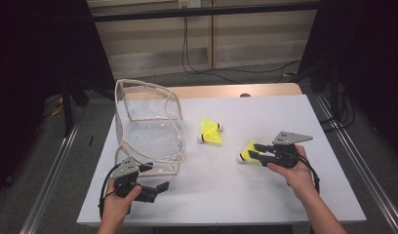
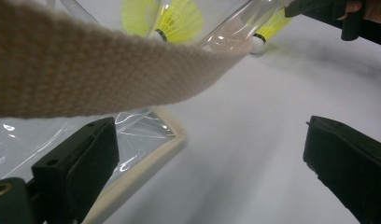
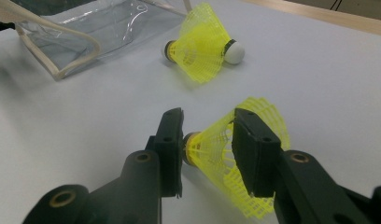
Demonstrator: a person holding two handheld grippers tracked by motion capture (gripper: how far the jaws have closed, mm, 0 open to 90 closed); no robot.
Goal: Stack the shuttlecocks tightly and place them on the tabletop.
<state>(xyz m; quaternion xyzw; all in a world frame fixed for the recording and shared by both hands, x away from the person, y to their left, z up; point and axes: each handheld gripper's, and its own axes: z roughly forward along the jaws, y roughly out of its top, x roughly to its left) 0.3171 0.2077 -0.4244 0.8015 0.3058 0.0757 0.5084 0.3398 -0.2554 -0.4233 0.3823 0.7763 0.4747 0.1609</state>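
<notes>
The right gripper (image 3: pixel 207 144) has its jaws partly open around a yellow shuttlecock (image 3: pixel 226 149) lying on the white table (image 1: pixel 265 195); one jaw sits right at the cork end and the other lies against the mesh skirt, though whether the pads press on it I cannot tell; this shuttlecock lies well to the right of the clear bag (image 1: pixel 148 131), nearer the person than the others. The left gripper (image 1: pixel 155 187) stands wide open and holds nothing; in the left gripper view one jaw lies just beside the bag's lower trimmed edge, the other over bare table, and a beige woven strap (image 2: pixel 100 70) of the bag crosses close above them. Counted from the near side: two grippers, one in each hand; three yellow shuttlecocks in all, one between the right jaws and a pair (image 1: pixel 210 131) lying together farther off, just right of the bag, touching each other with their corks pointing opposite ways; one clear bag with beige trim, standing upright at the left side of the table.
</notes>
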